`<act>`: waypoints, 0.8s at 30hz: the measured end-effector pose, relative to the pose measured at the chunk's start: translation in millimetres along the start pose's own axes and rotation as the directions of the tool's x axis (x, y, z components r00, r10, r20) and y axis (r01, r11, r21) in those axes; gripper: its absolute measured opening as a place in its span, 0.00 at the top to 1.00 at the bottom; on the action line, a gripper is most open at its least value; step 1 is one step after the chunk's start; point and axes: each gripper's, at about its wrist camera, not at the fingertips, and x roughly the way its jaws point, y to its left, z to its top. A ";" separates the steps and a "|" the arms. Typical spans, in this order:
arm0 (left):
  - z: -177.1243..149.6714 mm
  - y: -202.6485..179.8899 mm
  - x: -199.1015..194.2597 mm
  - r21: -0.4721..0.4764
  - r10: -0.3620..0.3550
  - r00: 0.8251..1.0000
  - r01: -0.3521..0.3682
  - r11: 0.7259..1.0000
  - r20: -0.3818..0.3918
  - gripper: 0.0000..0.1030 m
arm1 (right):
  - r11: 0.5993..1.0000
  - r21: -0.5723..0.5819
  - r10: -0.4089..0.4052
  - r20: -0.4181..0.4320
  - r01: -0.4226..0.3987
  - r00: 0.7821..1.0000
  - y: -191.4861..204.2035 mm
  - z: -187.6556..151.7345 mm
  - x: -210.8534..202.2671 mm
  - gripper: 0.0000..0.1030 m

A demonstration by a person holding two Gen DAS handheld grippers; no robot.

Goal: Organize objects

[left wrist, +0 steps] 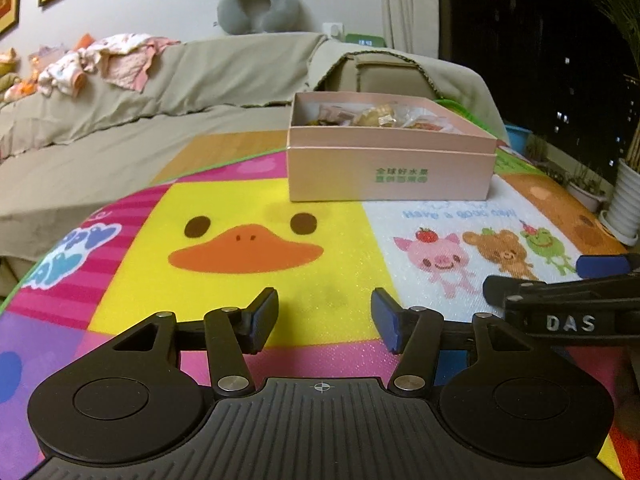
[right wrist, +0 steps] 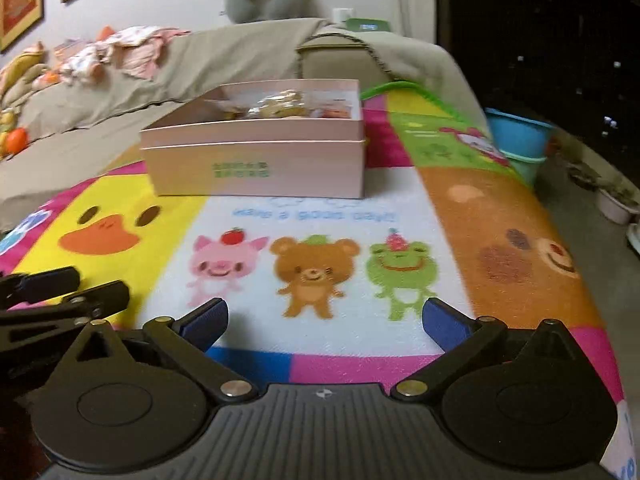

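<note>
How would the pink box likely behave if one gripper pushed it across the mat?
The pink box looks like thin cardboard, so its walls may flex under a push. It sits low and wide on the mat, so it would probably slide, not tip. The wrapped snacks inside lie loose and could shift. Probably light for its size.

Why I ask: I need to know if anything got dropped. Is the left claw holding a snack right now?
No, the left claw stands open with only the colourful mat showing between its fingers, while the snacks sit in the pink box.

Cartoon play mat (left wrist: 248, 208) bears open pink box (left wrist: 392, 168), snacks inside.
</note>
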 end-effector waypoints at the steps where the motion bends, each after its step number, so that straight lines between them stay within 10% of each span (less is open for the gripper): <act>1: -0.3 -0.2 -0.8 0.002 0.002 1.000 -0.002 1.000 0.000 0.43 | 1.000 0.000 -0.019 -0.001 0.019 1.000 1.2 0.8 1.6 0.00; 24: -1.8 -2.7 -1.7 -0.023 0.014 1.000 -0.014 1.000 -0.003 0.43 | 1.000 0.003 -0.012 0.003 0.012 1.000 1.0 -0.8 1.3 0.00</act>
